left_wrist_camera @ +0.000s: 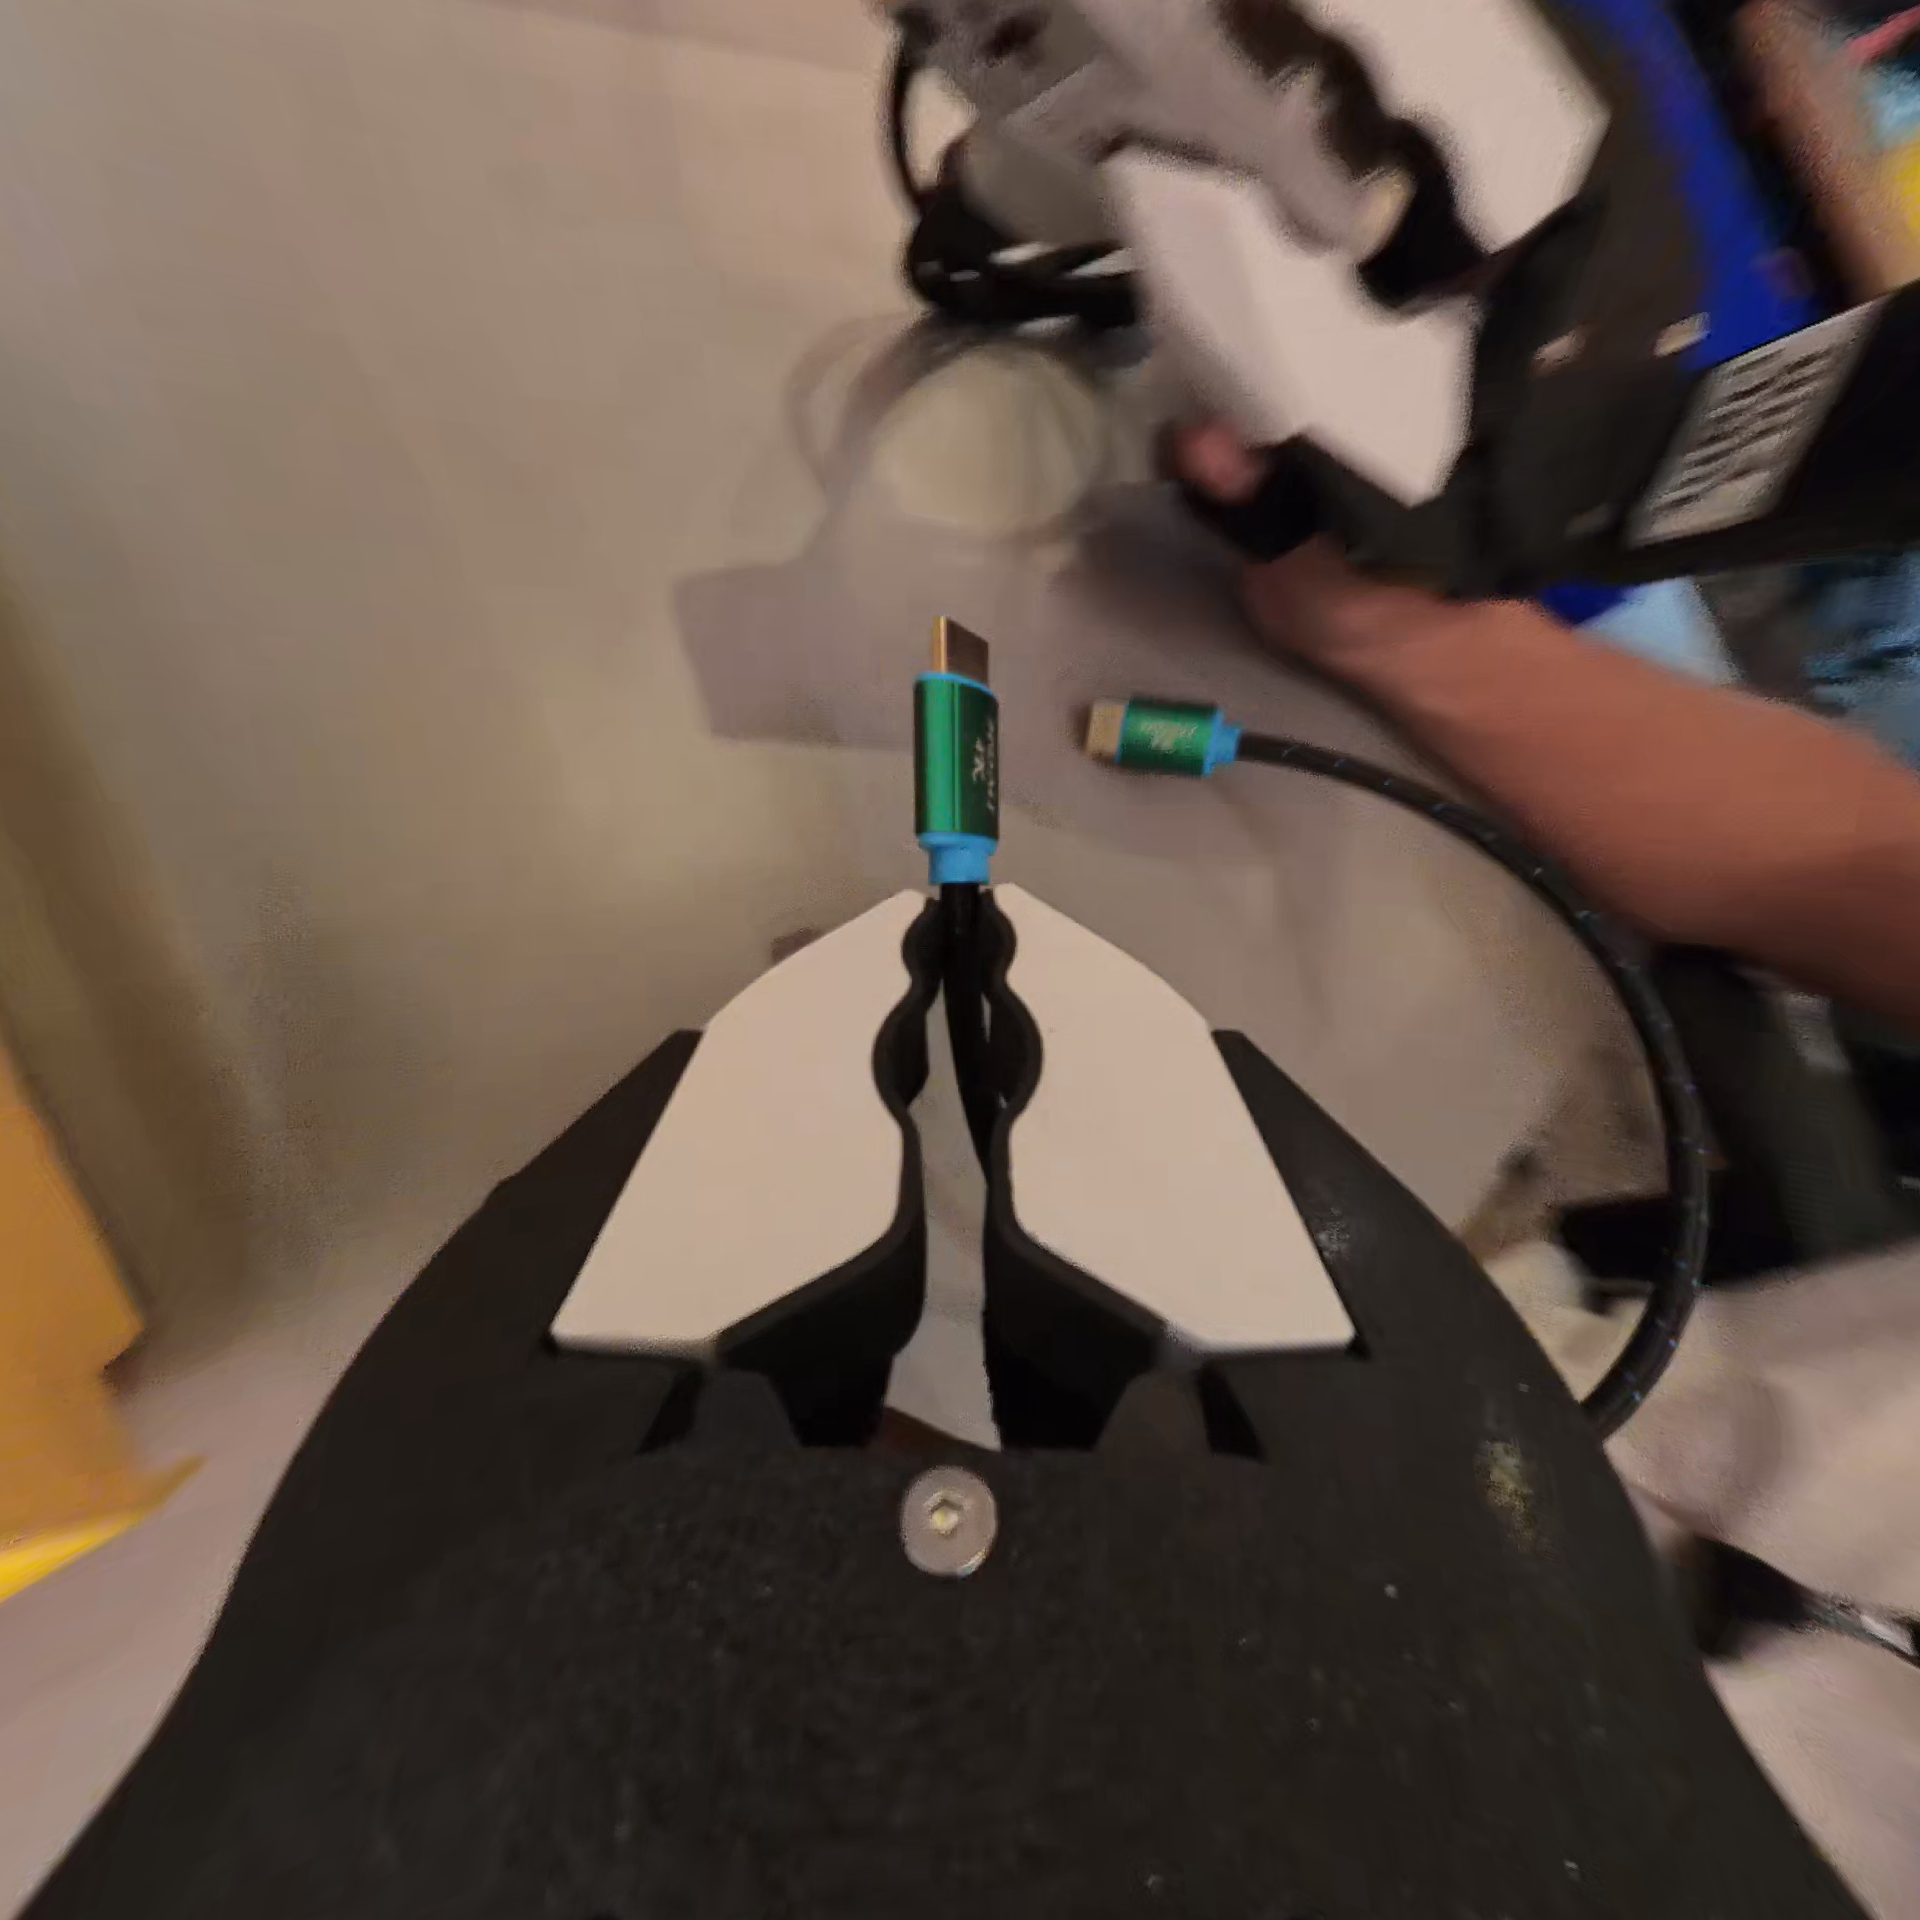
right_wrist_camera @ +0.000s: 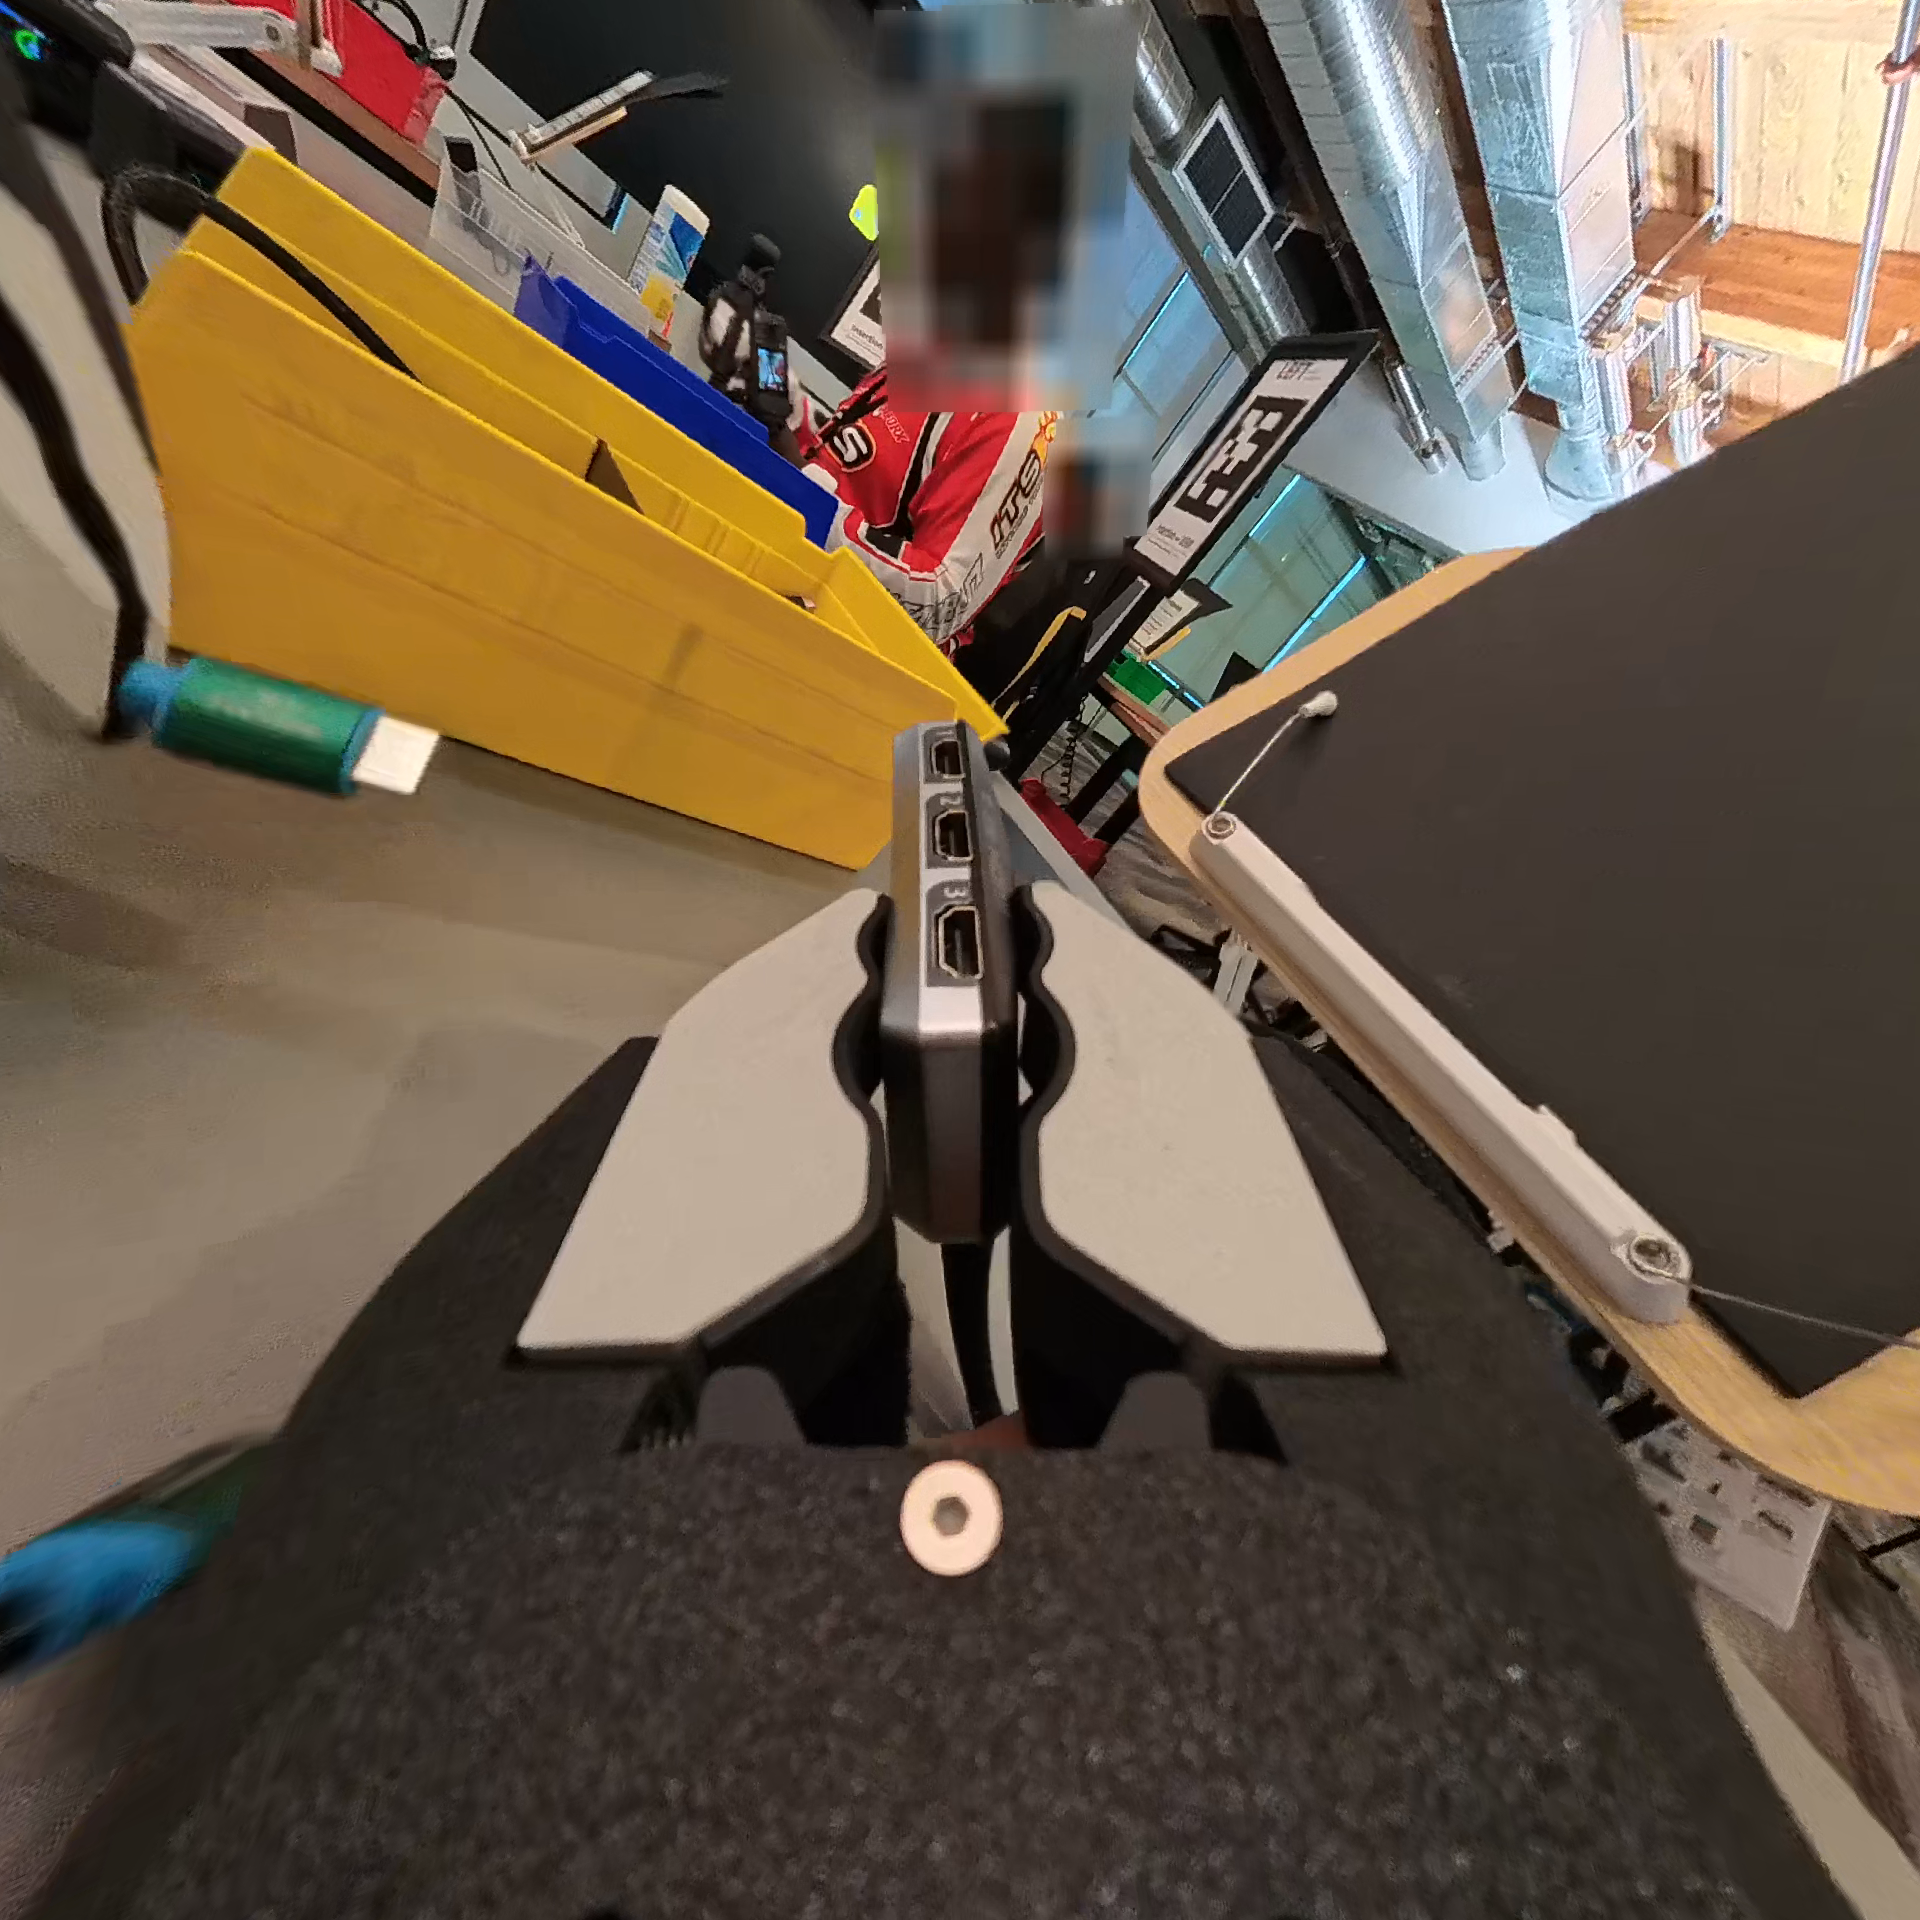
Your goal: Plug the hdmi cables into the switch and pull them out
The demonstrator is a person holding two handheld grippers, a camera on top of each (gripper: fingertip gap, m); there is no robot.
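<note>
Left gripper [left_wrist_camera: 957, 894] clamped on a cable below its green HDMI plug [left_wrist_camera: 952, 748], second plug [left_wrist_camera: 1158, 736] at three o'clock; right gripper [right_wrist_camera: 951, 914] grasping the switch [right_wrist_camera: 945, 997], ports facing eleven o'clock.

The left gripper [left_wrist_camera: 958, 894] pinches a cable just behind its plug [left_wrist_camera: 954, 753], which points forward. A second plug [left_wrist_camera: 1162, 736] lies to its right on the table [left_wrist_camera: 364, 623]. Farther right, the switch [right_wrist_camera: 951, 977] sits between the right gripper [right_wrist_camera: 951, 935] fingers, bins [right_wrist_camera: 499, 561] probably behind-left.

yellow bins [right_wrist_camera: 499, 582], blue bin [right_wrist_camera: 665, 364]
</note>
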